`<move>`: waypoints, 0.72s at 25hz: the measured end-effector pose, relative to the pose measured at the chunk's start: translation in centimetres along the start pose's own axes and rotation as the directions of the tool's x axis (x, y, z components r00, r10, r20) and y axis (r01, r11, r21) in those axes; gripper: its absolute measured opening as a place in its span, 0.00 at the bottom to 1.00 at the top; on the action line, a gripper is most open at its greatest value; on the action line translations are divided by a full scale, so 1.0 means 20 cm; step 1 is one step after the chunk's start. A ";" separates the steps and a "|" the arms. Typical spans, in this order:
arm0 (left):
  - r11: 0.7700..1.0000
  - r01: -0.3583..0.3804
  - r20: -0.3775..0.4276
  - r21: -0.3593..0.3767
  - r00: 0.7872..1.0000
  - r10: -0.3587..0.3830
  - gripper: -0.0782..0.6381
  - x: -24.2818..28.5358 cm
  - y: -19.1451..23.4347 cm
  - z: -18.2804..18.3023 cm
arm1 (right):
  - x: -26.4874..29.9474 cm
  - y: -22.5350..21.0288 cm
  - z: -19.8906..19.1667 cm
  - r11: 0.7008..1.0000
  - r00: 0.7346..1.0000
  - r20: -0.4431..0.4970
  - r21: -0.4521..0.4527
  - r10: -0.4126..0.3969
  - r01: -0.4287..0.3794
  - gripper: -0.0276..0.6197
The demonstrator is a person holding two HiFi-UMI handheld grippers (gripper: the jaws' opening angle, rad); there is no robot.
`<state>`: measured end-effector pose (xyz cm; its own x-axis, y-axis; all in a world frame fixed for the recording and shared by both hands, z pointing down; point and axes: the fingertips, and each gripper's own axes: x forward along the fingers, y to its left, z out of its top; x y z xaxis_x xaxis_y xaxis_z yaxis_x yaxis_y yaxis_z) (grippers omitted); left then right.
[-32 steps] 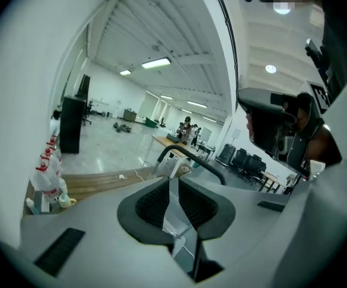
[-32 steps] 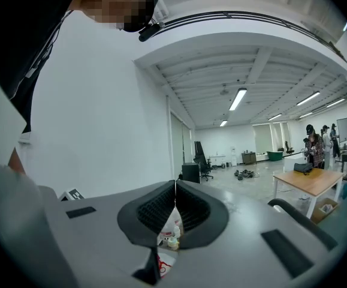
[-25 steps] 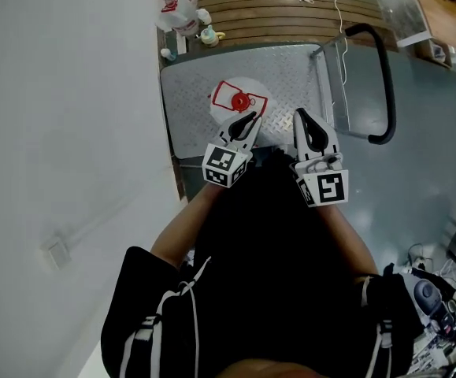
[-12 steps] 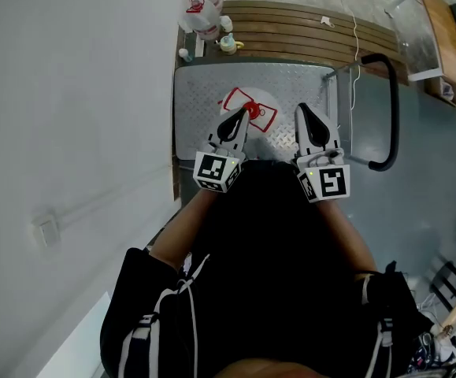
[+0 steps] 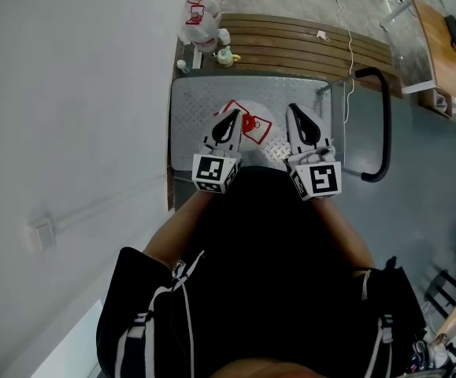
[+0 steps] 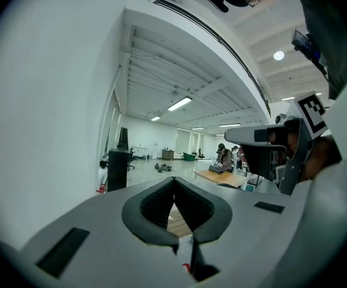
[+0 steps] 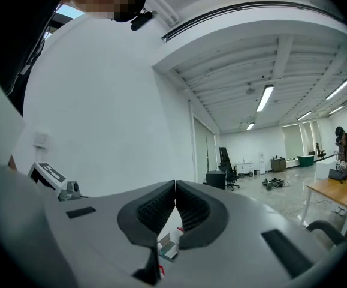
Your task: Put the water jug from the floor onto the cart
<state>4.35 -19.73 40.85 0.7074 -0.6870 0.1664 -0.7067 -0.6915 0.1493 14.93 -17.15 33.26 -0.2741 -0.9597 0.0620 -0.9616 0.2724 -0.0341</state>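
the water jug point(image 5: 257, 127) stands upright on the cart point(image 5: 192, 105), about midway across its metal deck and towards the near edge, its red cap point(image 5: 249, 122) facing up. in the head view the left gripper point(image 5: 231, 116) hangs over the jug's left shoulder, tips just left of the cap. the right gripper point(image 5: 294, 110) is over bare deck to the jug's right, between the jug and the cart's black handle bar point(image 5: 385, 116). neither has the jug between its fingers.

a second ago the left gripper's jaws stood a little apart with their tips right at the cap. now they have drawn off to the cap's left side and are closed. the jug is in the same spot on the cart.

in the left gripper view the pads point(image 6: 158, 206) meet at their tips with nothing clamped. in the right gripper view its pads point(image 7: 155, 212) are likewise pressed together and empty.

more jugs point(image 5: 200, 10) stand past the cart's far left corner, beside wooden slats point(image 5: 291, 38) along its far edge.
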 end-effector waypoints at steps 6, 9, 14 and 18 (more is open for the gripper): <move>0.999 0.051 -0.007 0.008 0.999 -0.051 0.13 0.06 -0.04 -0.01 | 0.01 -0.02 0.00 0.999 1.000 -0.008 -0.028 0.017 -0.017 0.07; 0.999 0.051 -0.014 0.014 0.999 -0.051 0.13 0.08 -0.02 -0.01 | 0.02 -0.03 0.00 0.999 1.000 -0.009 -0.034 0.007 -0.008 0.07; 0.997 0.072 -0.022 0.014 0.997 -0.072 0.13 0.14 -0.03 -0.01 | 0.03 -0.07 0.00 0.998 1.000 -0.008 -0.060 -0.002 0.001 0.07; 0.997 0.071 -0.042 0.018 0.997 -0.070 0.13 0.18 -0.02 -0.01 | 0.03 -0.13 0.02 0.997 0.999 -0.002 -0.063 -0.036 0.036 0.07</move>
<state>7.20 -21.92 41.60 0.7540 -0.6269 0.1961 -0.6545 -0.7423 0.1436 17.34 -18.54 33.01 -0.2394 -0.9688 0.0649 -0.9699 0.2417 0.0307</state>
